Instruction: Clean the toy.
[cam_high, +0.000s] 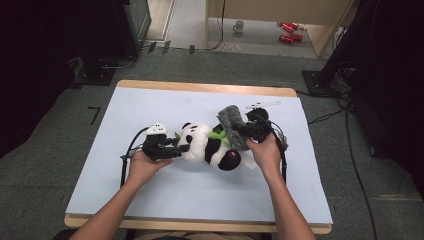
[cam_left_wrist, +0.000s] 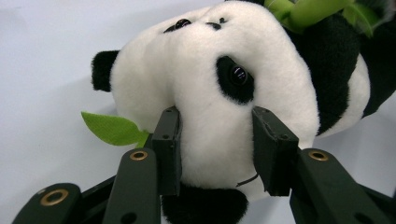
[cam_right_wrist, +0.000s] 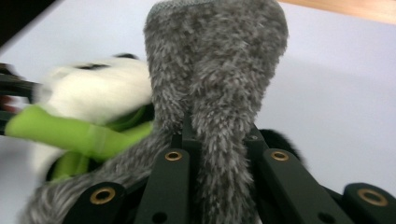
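Observation:
A black and white panda plush lies on its side in the middle of the pale blue mat, a green felt bamboo sprig at its chest. My left gripper comes in from the left. Its jaws press into the panda's white head just below one eye, and a green leaf sticks out beside the left jaw. From the right, my right gripper is shut on a grey furry cloth, which stands up between its jaws over the panda's body.
The mat covers a wooden table with bare mat all round the toy. Cables trail off both grippers. On the floor beyond the table stand a mug and red cans. Dark equipment stands at the left and right.

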